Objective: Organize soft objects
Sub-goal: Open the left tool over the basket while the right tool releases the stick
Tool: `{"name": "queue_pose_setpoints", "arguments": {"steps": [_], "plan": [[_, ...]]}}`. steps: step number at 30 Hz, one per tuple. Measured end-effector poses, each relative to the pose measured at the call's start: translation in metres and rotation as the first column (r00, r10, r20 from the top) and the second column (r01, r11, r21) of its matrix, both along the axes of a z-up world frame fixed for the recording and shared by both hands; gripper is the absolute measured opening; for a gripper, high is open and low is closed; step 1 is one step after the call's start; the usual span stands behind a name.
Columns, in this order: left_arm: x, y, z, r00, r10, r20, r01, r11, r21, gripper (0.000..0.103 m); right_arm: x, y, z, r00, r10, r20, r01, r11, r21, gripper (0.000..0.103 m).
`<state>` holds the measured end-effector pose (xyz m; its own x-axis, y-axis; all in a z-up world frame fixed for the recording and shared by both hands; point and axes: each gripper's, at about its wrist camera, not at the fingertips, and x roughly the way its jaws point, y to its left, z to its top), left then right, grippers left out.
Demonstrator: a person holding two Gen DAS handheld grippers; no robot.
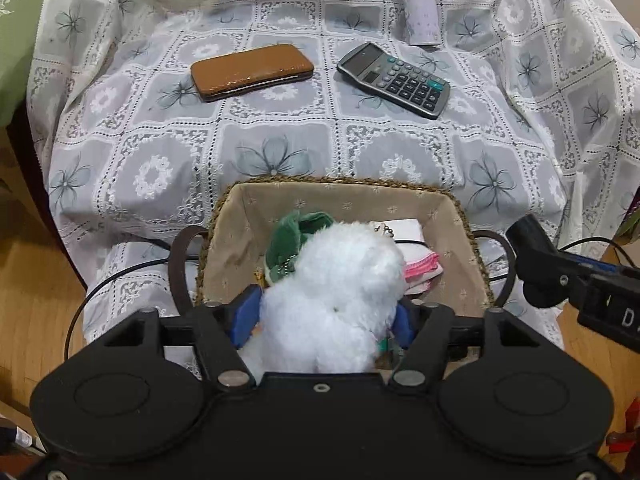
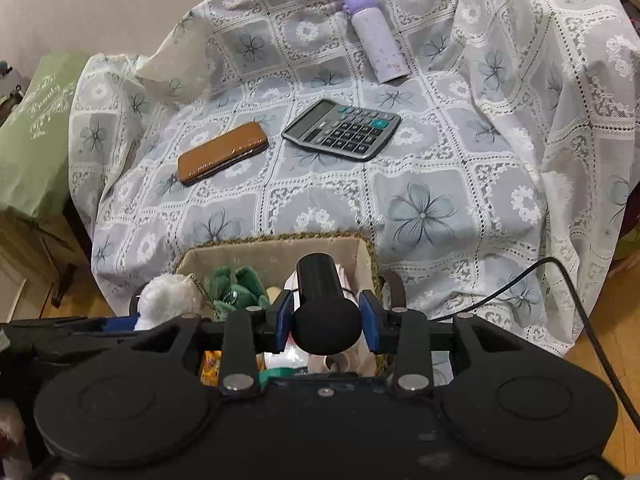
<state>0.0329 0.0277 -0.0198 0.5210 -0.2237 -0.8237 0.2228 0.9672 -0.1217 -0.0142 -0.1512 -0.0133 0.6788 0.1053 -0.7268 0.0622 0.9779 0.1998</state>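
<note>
- Landmark: lined wicker basket (image 1: pixel 344 196), at the near edge of a surface draped in a floral lace cloth (image 1: pixel 280 136).
- Left tongs (image 1: pixel 324 320): above the near end of the basket, pointing steeply down. Blue pads (image 1: pixel 244 316) stand apart on either side of a white plush toy (image 1: pixel 332 292). Fur brushes both pads but the body looks unsqueezed, so read as spread, not pinching.
- White plush toy: upright over the basket's near-left part, lower half hidden by the tongs.
- Inside the basket, beyond the white toy: a green plush (image 1: pixel 292 236) on the left, a folded pink-edged cloth (image 1: pixel 420 268) on the right.
- Right tongs (image 2: pixel 326 320): above the basket's near-right part, pads pressed onto a black round-headed object (image 2: pixel 324 300), whose stem points away from the camera. Material unclear.
- Beyond the basket, on the lace cloth: brown case (image 1: pixel 252 72) far-left, calculator (image 1: pixel 394 80) far-right, well apart from the basket.
- Lilac bottle (image 1: pixel 418 8): lying farther back, past the calculator.
- Black cables trail off both sides of the basket.
</note>
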Motion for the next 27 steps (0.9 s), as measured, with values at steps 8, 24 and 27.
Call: {"name": "queue_pose_setpoints", "arguments": {"steps": [8,24,27], "plan": [[-0.003,0.001,-0.004,1.000,0.017,0.009,-0.017,1.000,0.022,0.066,-0.002,-0.002,-0.004,1.000,0.012,-0.015,-0.012,1.000,0.010,0.035],[-0.006,0.022,0.001,0.988,0.146,0.048,-0.148,0.988,0.033,0.077,0.006,0.011,-0.007,0.994,0.092,-0.054,-0.093,0.995,-0.020,0.036],[-0.007,0.024,0.000,0.987,0.156,0.047,-0.159,0.986,0.044,0.077,0.006,0.012,-0.007,0.992,0.114,-0.047,-0.115,0.993,-0.024,0.037]]}}
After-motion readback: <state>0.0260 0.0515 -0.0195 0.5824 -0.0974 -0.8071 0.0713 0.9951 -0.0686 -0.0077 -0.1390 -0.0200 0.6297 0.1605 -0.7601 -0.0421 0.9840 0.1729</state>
